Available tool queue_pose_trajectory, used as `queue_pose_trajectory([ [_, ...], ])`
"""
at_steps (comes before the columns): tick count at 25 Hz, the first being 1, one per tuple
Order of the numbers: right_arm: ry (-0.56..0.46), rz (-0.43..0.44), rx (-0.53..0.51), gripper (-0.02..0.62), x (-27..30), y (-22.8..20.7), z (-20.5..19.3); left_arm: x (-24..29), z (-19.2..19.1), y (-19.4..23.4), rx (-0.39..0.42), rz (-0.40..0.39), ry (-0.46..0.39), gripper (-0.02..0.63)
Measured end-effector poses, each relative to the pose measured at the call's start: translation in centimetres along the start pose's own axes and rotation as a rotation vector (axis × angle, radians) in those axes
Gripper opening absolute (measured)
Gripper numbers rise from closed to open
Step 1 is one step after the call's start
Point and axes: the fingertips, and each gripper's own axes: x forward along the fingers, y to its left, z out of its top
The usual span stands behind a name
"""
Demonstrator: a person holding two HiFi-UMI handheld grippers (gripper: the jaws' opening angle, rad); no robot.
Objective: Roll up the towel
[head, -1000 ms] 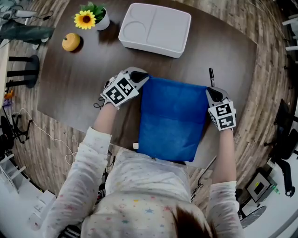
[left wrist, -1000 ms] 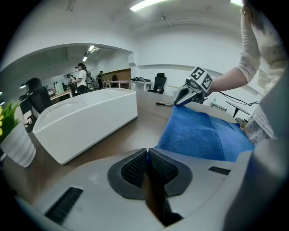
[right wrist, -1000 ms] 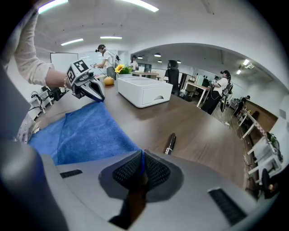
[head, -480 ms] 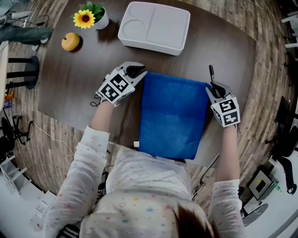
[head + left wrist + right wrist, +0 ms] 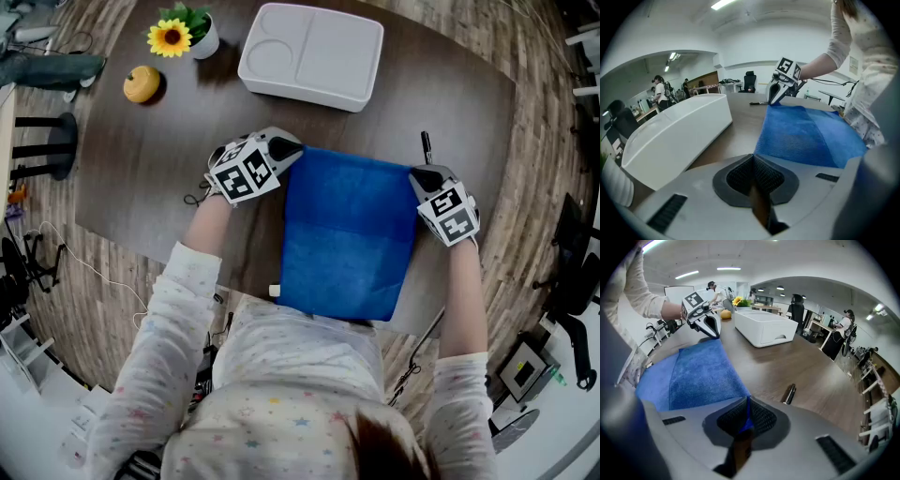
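Observation:
A blue towel point(image 5: 349, 234), folded, lies flat on the dark table point(image 5: 169, 169) in front of the person; its near edge hangs over the table's front. My left gripper point(image 5: 291, 150) sits at the towel's far left corner. Its jaws have just closed a little further and are shut. In the left gripper view the corner of the towel point(image 5: 801, 133) ends right at the jaw tips point(image 5: 753, 157), with no cloth showing between the pads. My right gripper point(image 5: 415, 173) is at the far right corner, shut, with blue cloth pinched between its pads point(image 5: 747, 399).
A white two-part tray point(image 5: 311, 56) stands behind the towel. A potted sunflower point(image 5: 183, 36) and an orange fruit point(image 5: 142, 83) sit at the far left. A black pen point(image 5: 426, 148) lies just beyond the right gripper. The person's body is at the table's near edge.
The left gripper drew away to the left of the towel's corner half a second ago and has come back to it. The right gripper has rolled slightly at its corner.

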Motion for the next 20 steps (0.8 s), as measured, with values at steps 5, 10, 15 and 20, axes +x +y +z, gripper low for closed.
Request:
queue_pose_trajectory([
  [5, -0.01, -0.044, 0.006, 0.014, -0.1, -1.8, 1.0, -1.0, 0.5, 3.5, -0.046, 0.087, -0.025, 0.014],
  [10, 0.007, -0.034, -0.006, 0.014, 0.3, -1.7, 1.1, -0.4, 1.4, 2.0, -0.054, -0.057, -0.039, 0.017],
  [15, -0.003, -0.032, -0.004, 0.014, 0.2, -1.4, 1.1, 0.7, 0.5, 0.2, -0.052, -0.126, 0.018, 0.097],
  [20, 0.003, -0.021, -0.007, 0.012, 0.1, -1.3, 1.0, 1.1, 0.3, 0.1, -0.06, -0.172, 0.027, 0.087],
])
